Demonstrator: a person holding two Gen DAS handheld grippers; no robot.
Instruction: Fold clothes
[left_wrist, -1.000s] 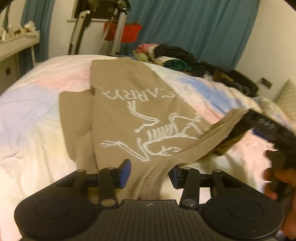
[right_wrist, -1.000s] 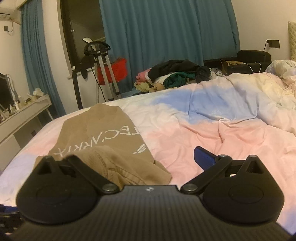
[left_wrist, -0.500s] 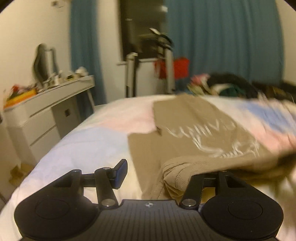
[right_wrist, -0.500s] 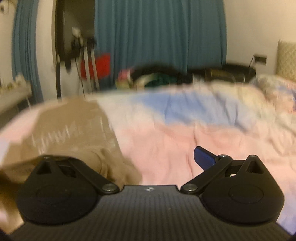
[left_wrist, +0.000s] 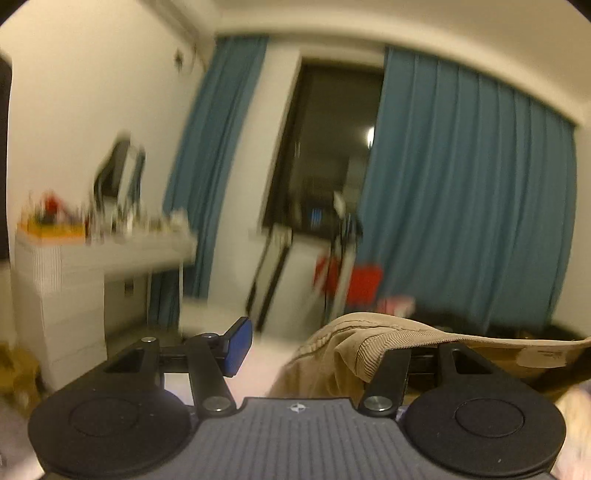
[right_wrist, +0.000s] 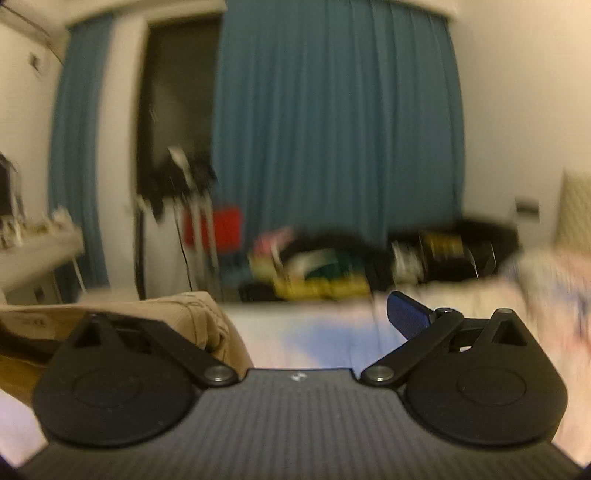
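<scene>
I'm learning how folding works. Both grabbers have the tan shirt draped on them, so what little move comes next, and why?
Probably carry the tan shirt forward and lower it onto the bed. It hangs draped over one finger of the left gripper and of the right gripper, both with jaws wide apart, so it could slip off unless laid down soon.

It was a home bedroom: a bed with pastel bedding lay before teal curtains, a white dresser left of them.

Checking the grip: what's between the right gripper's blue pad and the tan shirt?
Only bare pink-and-blue bedcover between pad and tan shirt, in the right wrist view.
</scene>
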